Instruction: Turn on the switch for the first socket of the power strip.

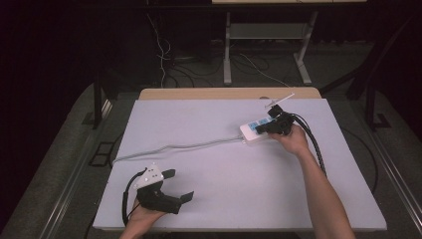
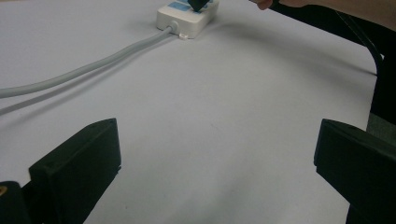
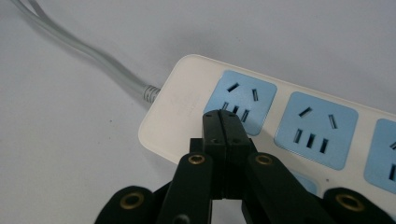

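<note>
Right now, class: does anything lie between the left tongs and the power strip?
Nothing visible does. The left tongs stand open near the table's front edge, and bare table runs up to the power strip. Its grey cable trails off to one side. The right tongs are shut over the strip.

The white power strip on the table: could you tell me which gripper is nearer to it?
Right. The right gripper, jaws shut, is over the power strip at its cable end, by the first blue socket. The left gripper rests open near the table's near left edge, far from it.
</note>
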Demonstrator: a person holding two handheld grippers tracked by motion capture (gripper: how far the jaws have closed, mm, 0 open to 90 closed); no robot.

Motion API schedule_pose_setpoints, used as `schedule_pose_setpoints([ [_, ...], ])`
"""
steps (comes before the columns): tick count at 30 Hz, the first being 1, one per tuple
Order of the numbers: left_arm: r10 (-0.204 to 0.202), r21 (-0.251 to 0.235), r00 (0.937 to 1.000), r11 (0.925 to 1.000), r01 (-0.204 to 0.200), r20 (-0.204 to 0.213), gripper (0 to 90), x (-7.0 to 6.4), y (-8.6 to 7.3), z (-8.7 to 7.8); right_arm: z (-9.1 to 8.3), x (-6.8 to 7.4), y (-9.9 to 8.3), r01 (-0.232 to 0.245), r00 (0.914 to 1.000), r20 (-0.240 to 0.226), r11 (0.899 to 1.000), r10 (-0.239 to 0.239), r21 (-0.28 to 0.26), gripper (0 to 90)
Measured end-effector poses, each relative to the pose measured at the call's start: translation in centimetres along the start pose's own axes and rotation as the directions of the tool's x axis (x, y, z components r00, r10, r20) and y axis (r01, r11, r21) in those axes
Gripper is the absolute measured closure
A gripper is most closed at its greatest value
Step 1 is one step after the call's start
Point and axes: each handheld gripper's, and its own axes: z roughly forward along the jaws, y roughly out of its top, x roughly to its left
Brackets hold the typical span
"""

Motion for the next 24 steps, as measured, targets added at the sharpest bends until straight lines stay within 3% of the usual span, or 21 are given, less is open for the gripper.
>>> schedule_pose_setpoints([
  [11, -0.01, -0.006, 1.0, 0.9999, 0.01, -0.001, 0.0, 0.22, -0.01, -0.09, 0.08, 0.04, -0.01, -0.002, 1.0, 0.003, 1.0, 0.002, 0.006, 90.0],
  [17, -0.012, -0.006, 0.9999, 0.9999, 0.012, -0.002, 0.0, 0.24, -0.02, -0.1, 0.04, 0.02, -0.3, -0.009, 1.0, 0.0, 1.0, 0.009, -0.016, 90.0],
  [24, -0.015, -0.004, 0.9999, 0.9999, 0.015, -0.002, 0.0, 0.38, -0.04, 0.03, 0.09, -0.01, 0.0, -0.023, 0.9997, -0.003, 1.0, 0.023, 0.0, 90.0],
])
